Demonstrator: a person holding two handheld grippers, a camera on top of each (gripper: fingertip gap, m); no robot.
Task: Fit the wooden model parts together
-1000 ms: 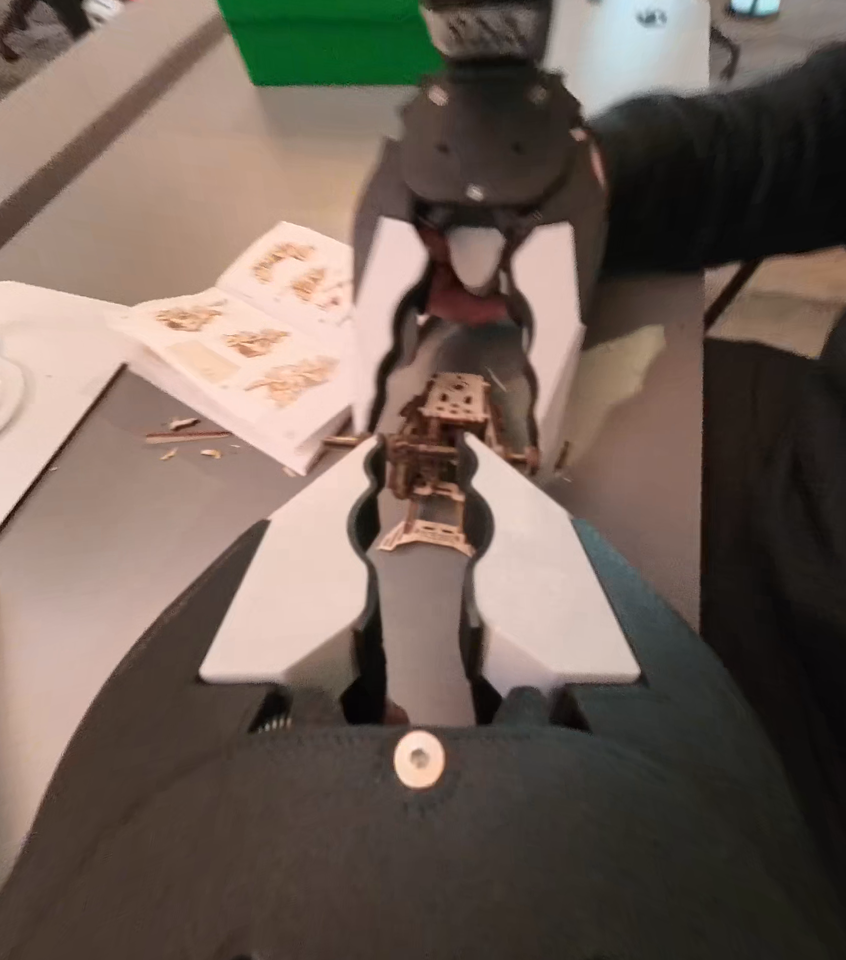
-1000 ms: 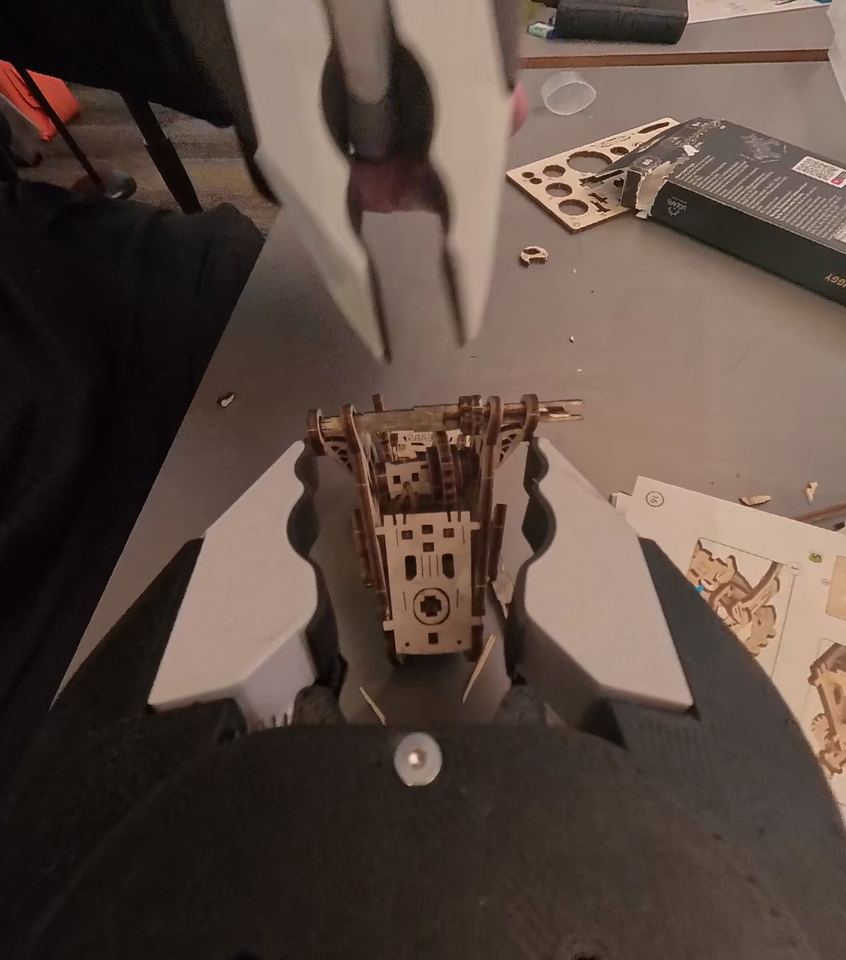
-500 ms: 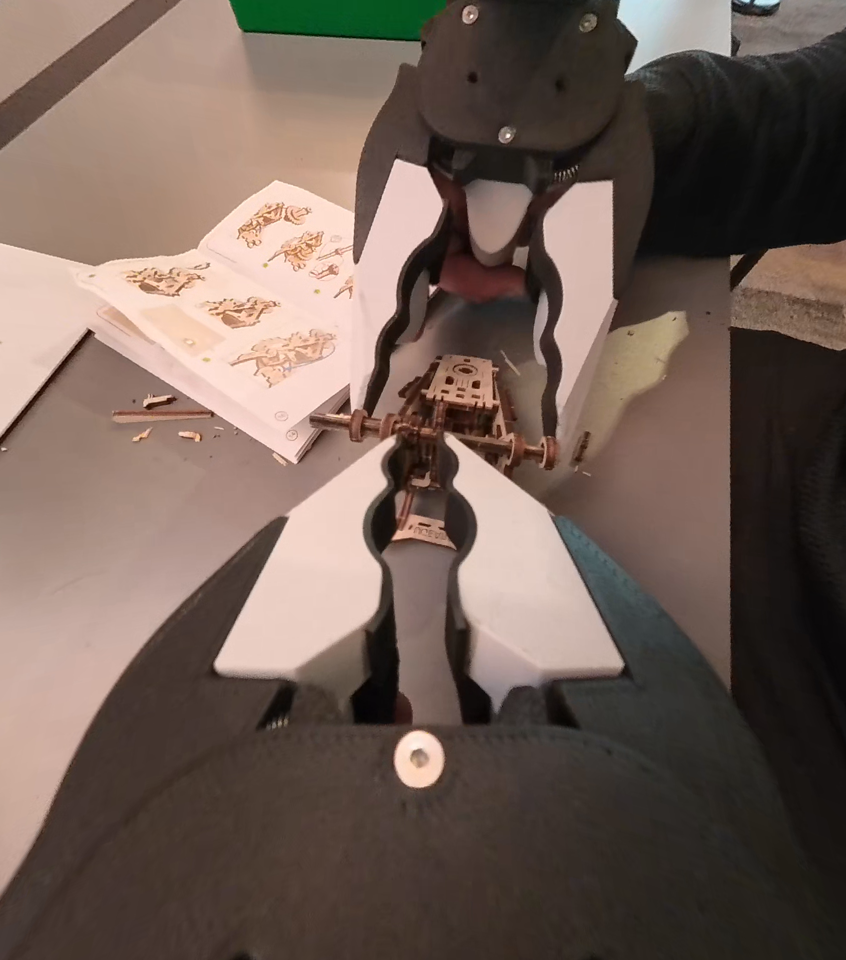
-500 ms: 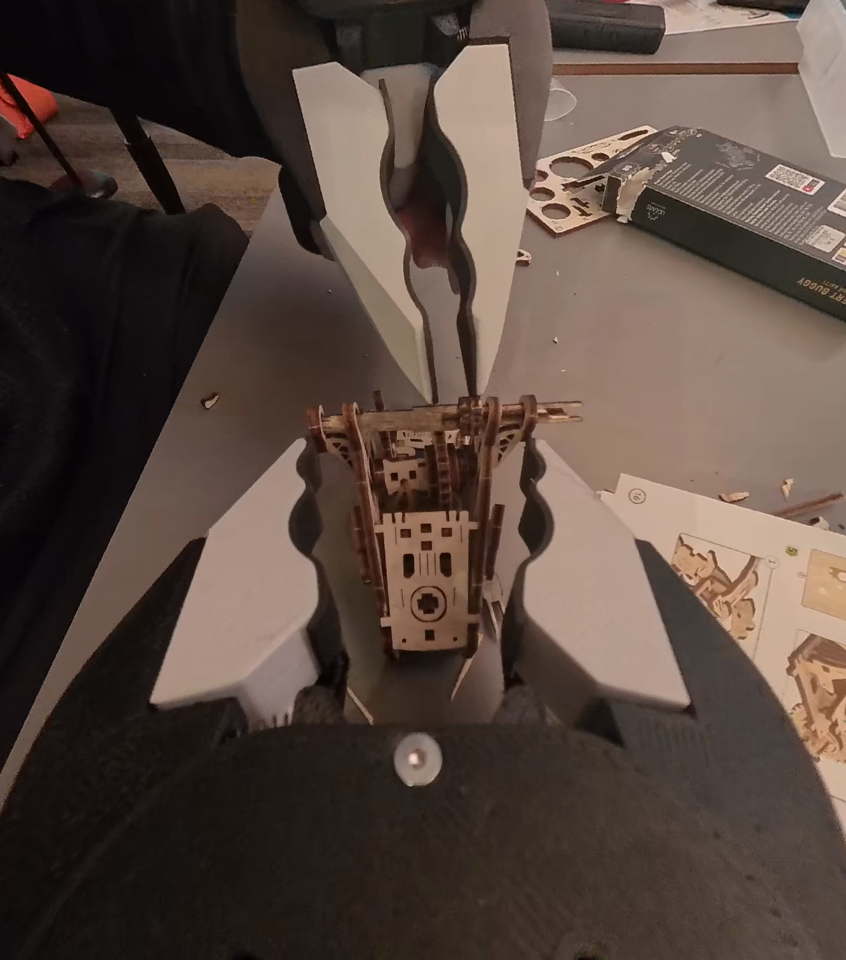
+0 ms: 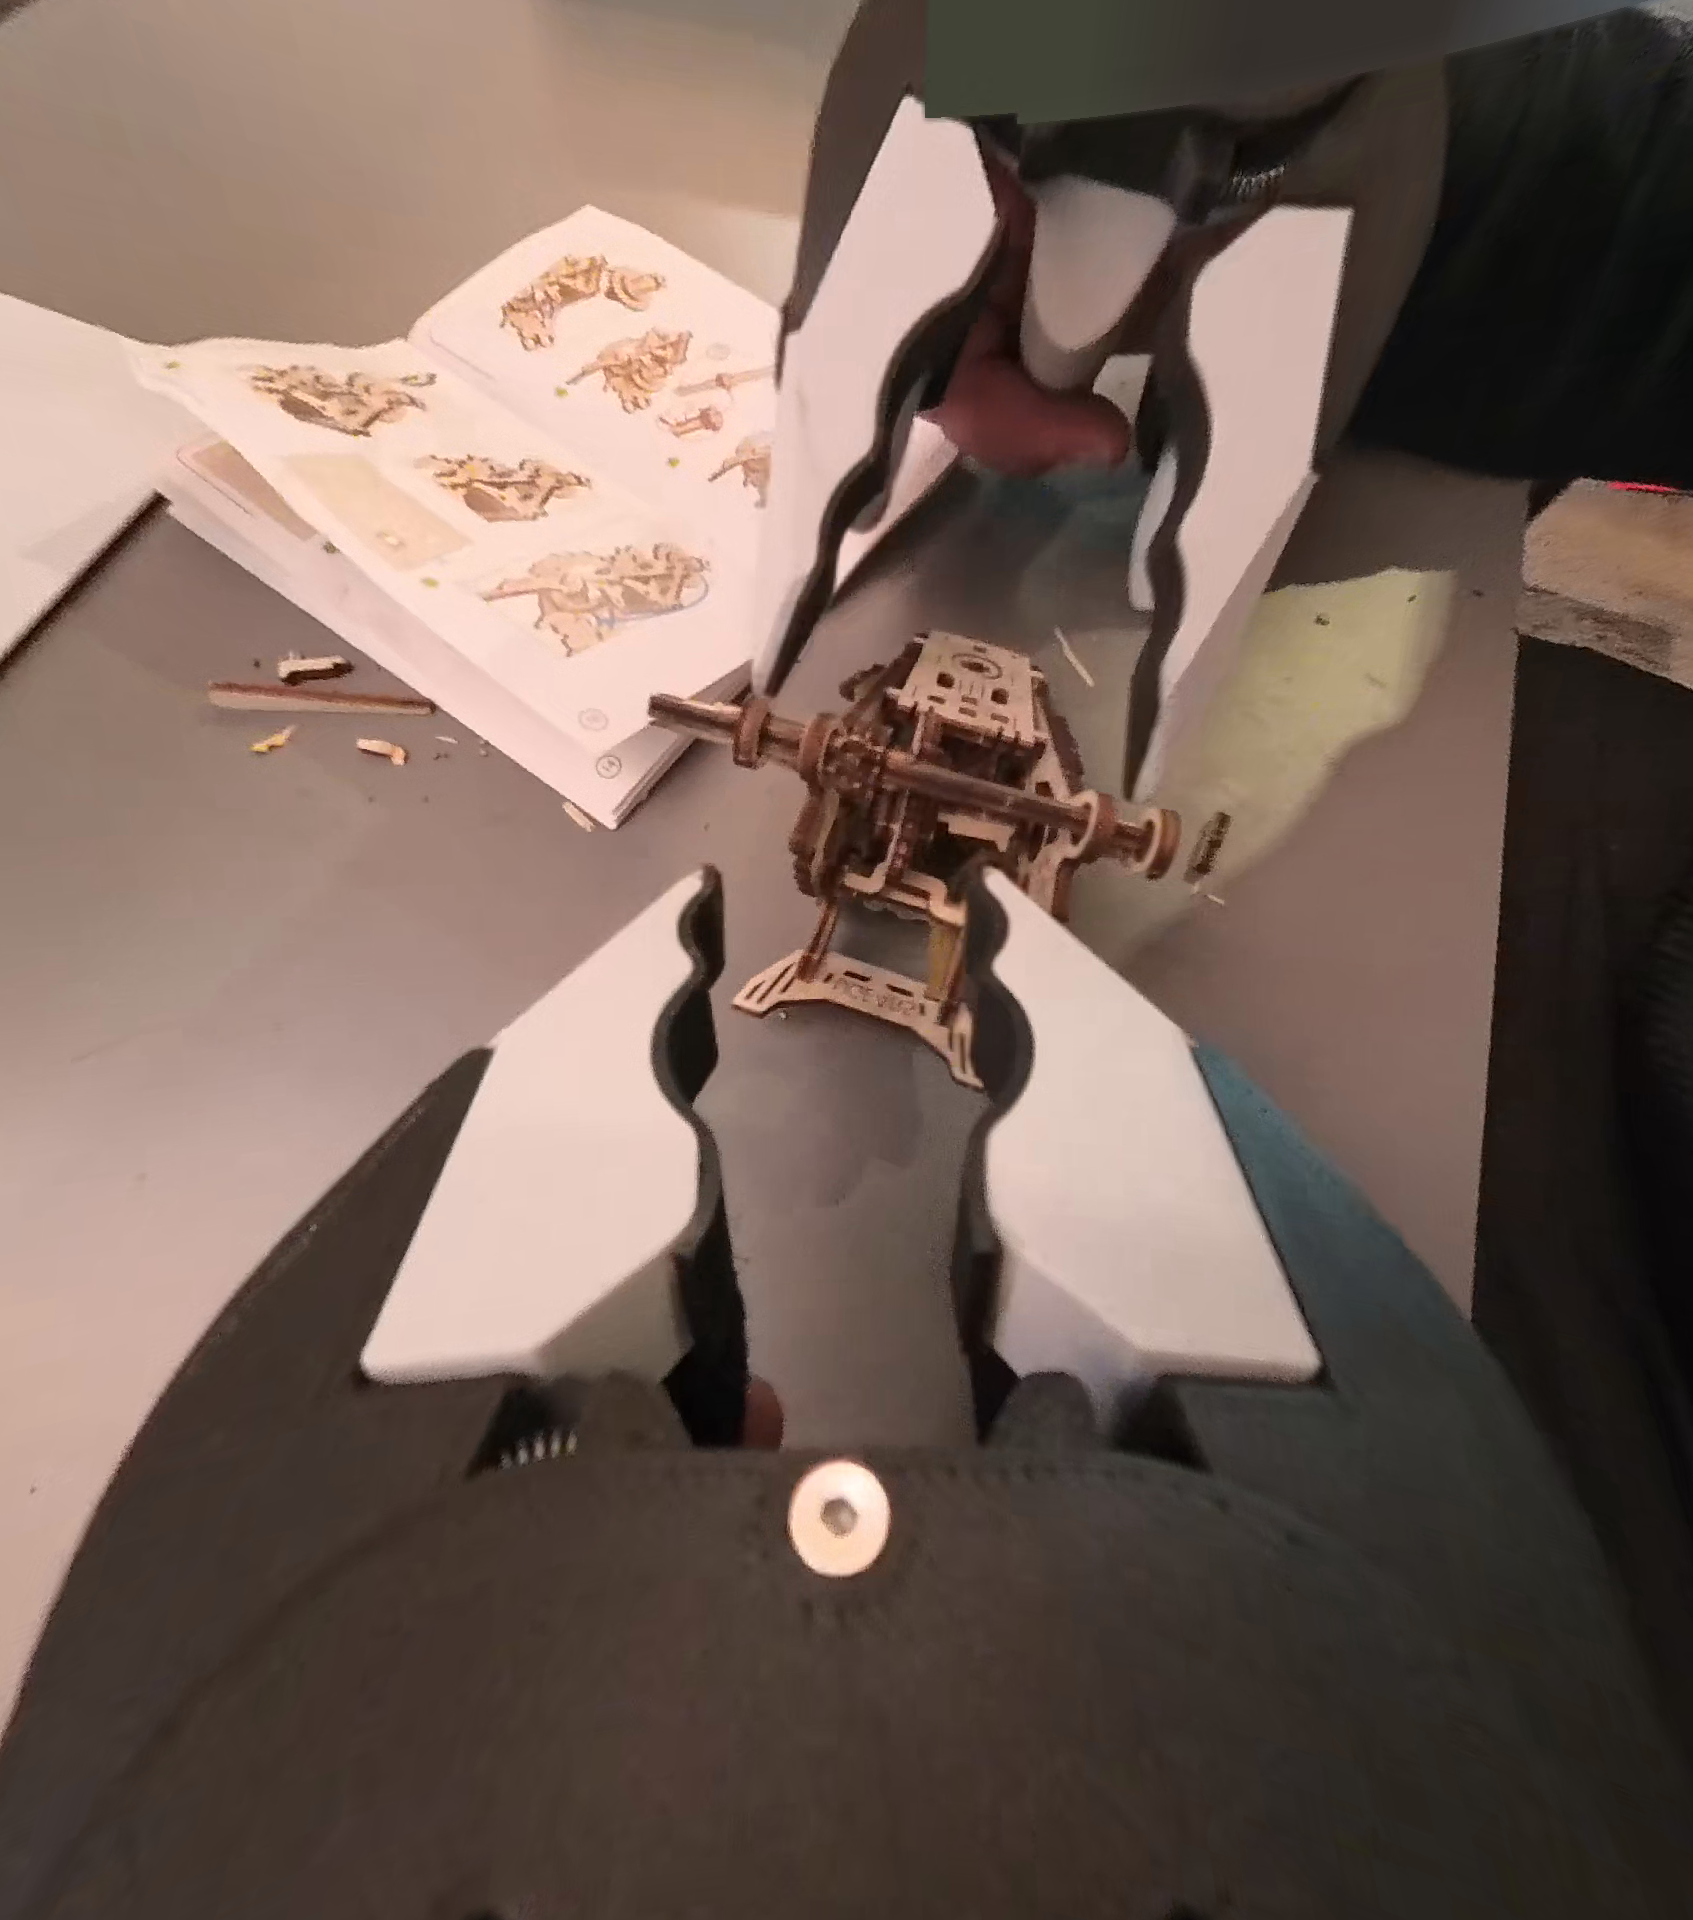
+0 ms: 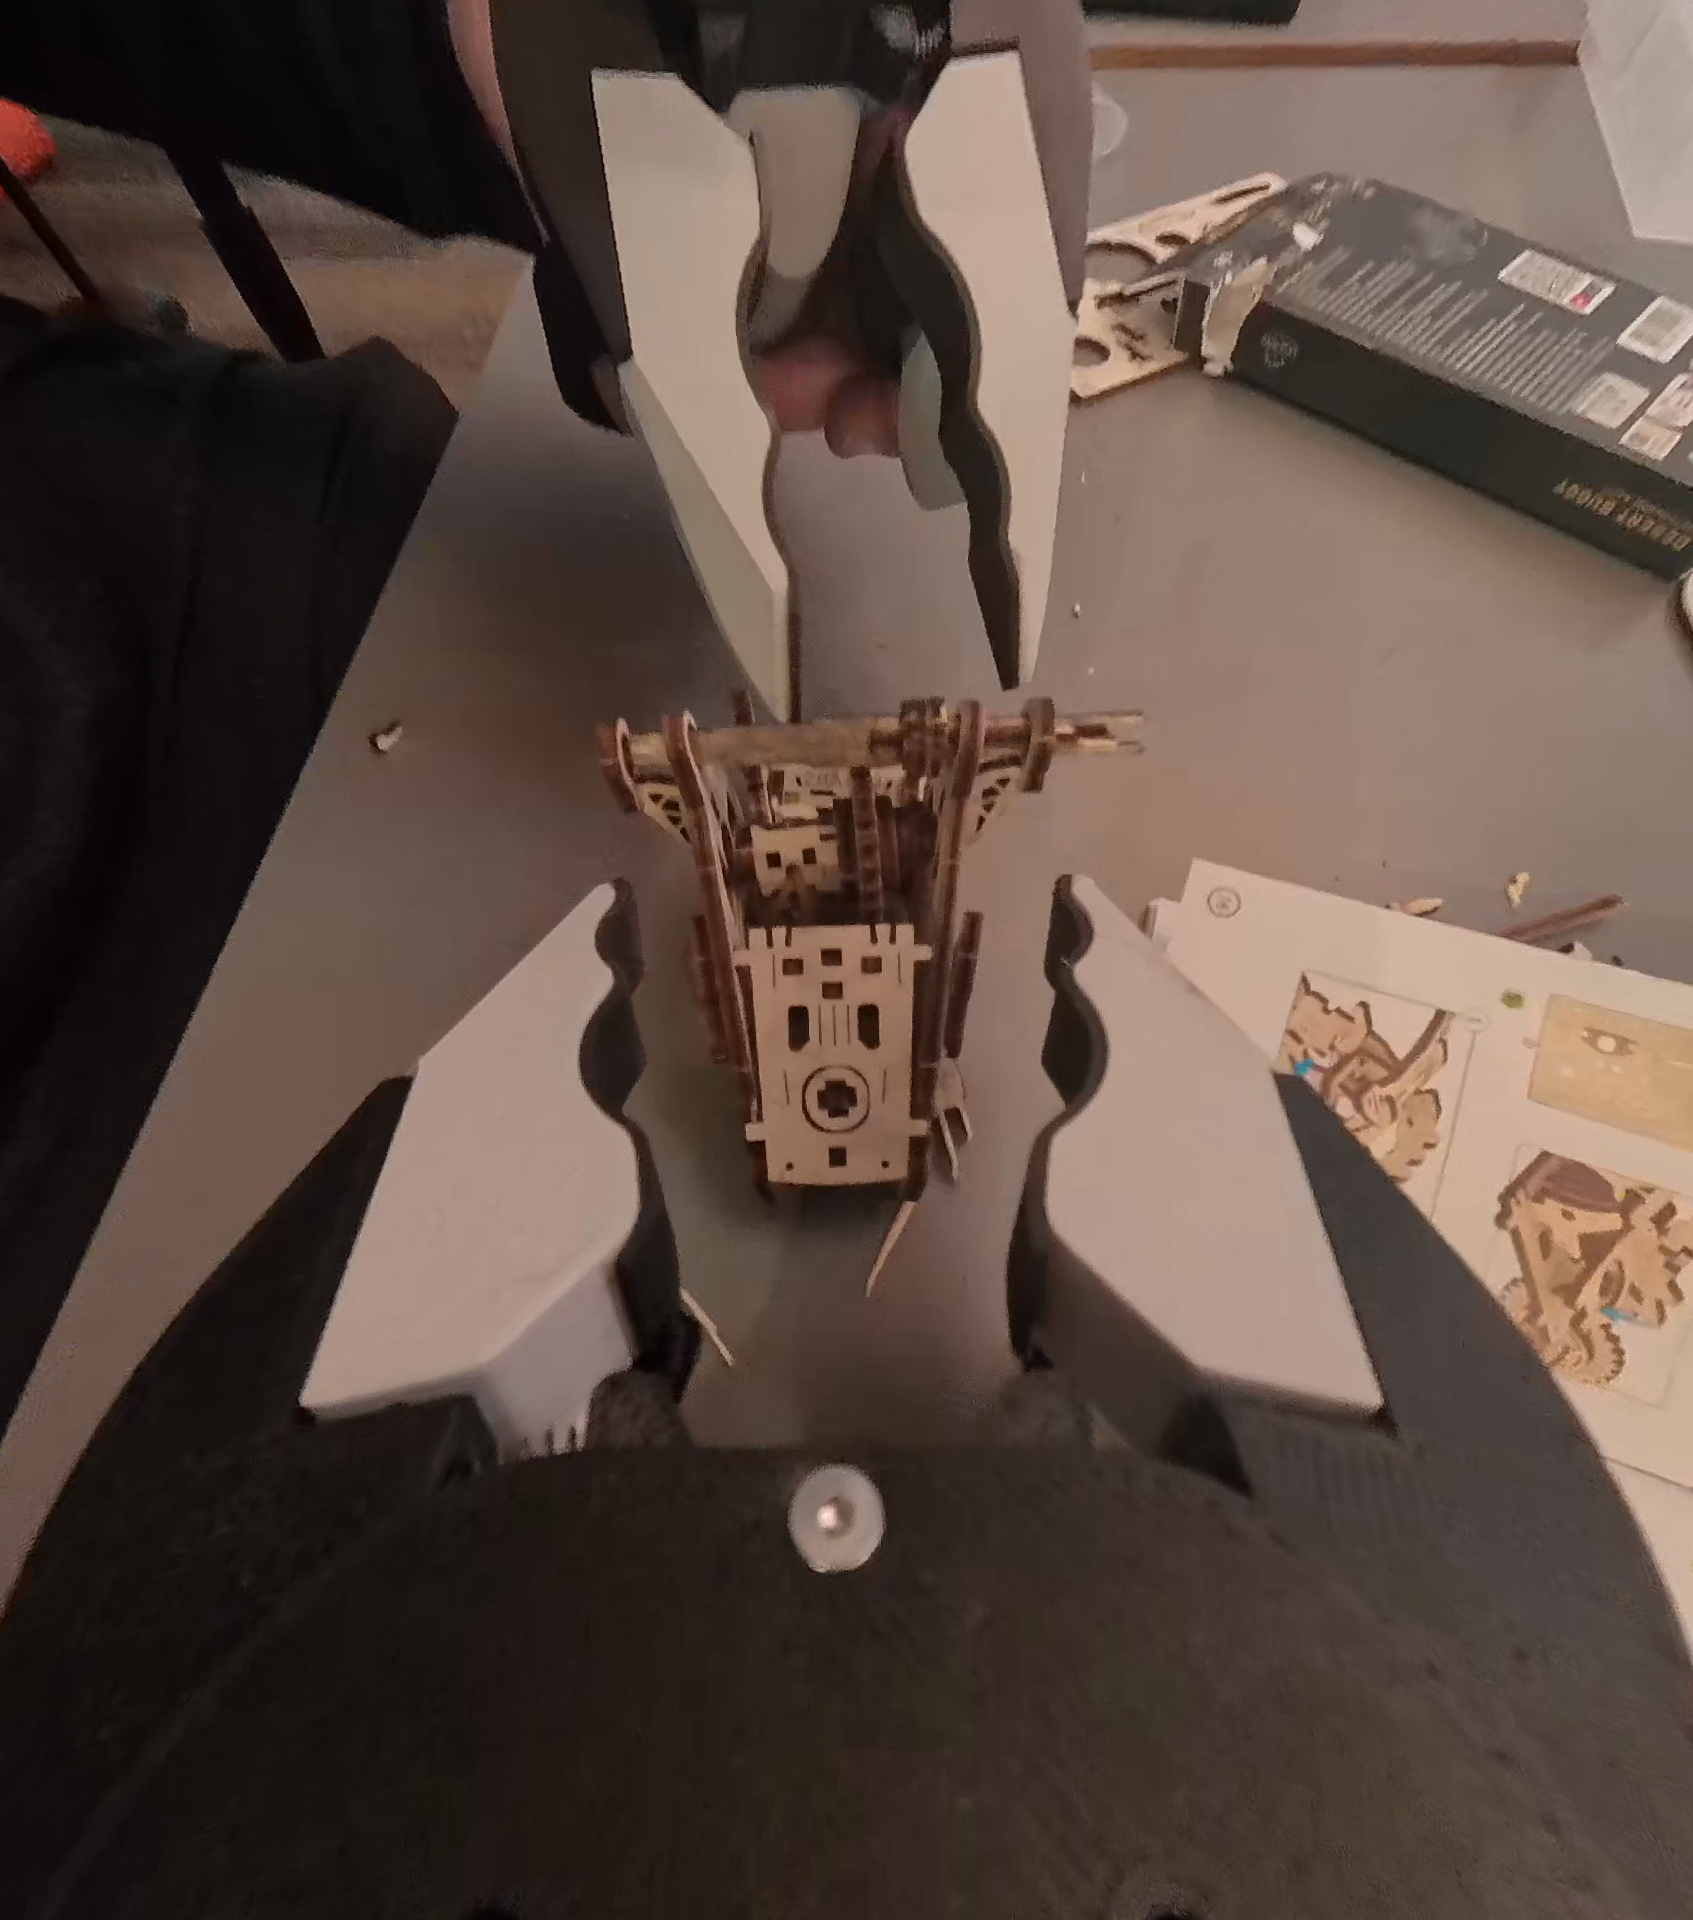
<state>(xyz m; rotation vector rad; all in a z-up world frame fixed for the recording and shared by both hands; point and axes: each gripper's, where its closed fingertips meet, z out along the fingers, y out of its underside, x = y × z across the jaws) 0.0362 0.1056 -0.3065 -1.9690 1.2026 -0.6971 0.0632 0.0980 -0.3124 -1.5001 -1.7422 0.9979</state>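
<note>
A small wooden model (image 5: 925, 790) with a cross axle stands on the grey table (image 5: 198, 987). My left gripper (image 5: 850, 904) is open at the model's front end. Its curved front bumper (image 5: 852, 997) lies between the fingers, with a clear gap at the left finger. My right gripper (image 6: 842, 904) is open around the model's rear body (image 6: 831, 1039), with gaps on both sides. The left wrist view shows the right gripper (image 5: 956, 727) opposite. The right wrist view shows the left gripper (image 6: 899, 686) just beyond the axle. Neither gripper holds anything.
An open instruction booklet (image 5: 468, 488) lies beside the model and also shows in the right wrist view (image 6: 1496, 1091). A black box (image 6: 1507, 364) and a cut-out wooden sheet (image 6: 1133, 312) lie farther off. Wood scraps (image 5: 322, 696) are scattered around. A person's dark sleeve (image 5: 1600, 260) is at the table edge. Less than 4 cm separates the two grippers' tips.
My left gripper's fingers, which stood narrow around the model's front frame, have spread apart. The model stays on the table. My right gripper stays open around its rear.
</note>
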